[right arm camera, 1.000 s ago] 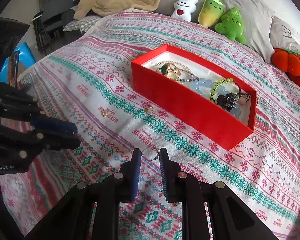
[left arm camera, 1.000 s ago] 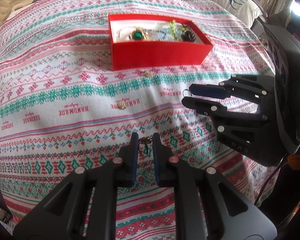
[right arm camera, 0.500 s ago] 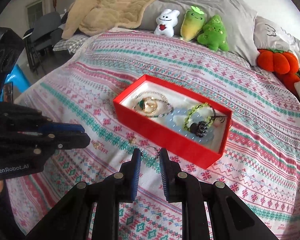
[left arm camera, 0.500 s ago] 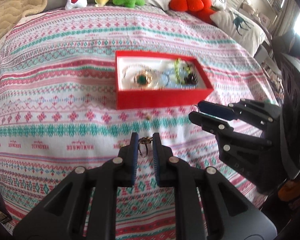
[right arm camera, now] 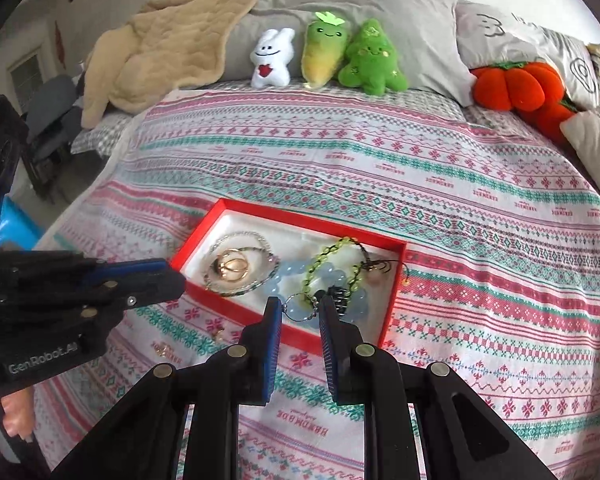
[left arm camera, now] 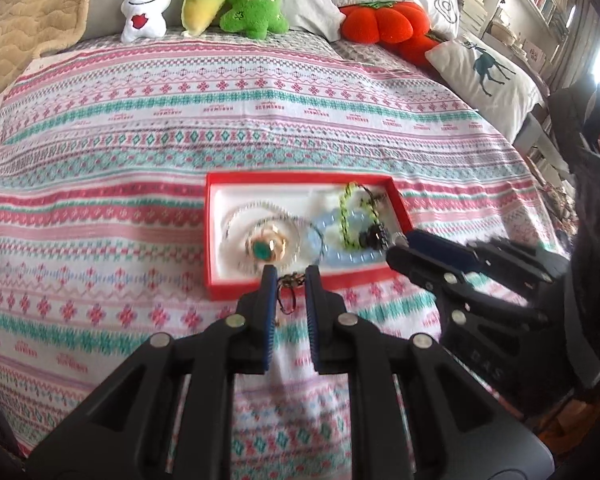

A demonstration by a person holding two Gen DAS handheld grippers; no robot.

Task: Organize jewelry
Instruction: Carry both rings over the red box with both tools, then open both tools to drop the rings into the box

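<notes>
Now — left tool (left arm camera: 288, 280) pinches earring (left arm camera: 289, 292) | right tool (right arm camera: 298, 308) nips hoop (right arm camera: 298, 307) — over box (right arm camera: 228, 304)

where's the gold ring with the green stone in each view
Left wrist view: the gold ring with the green stone lies in the left half of the red rectangular jewelry box, just past the near wall.
Right wrist view: the ring sits in the box's left end, its stone hardly visible.
Shared landmark: the white rabbit plush toy by the pillows.
</notes>
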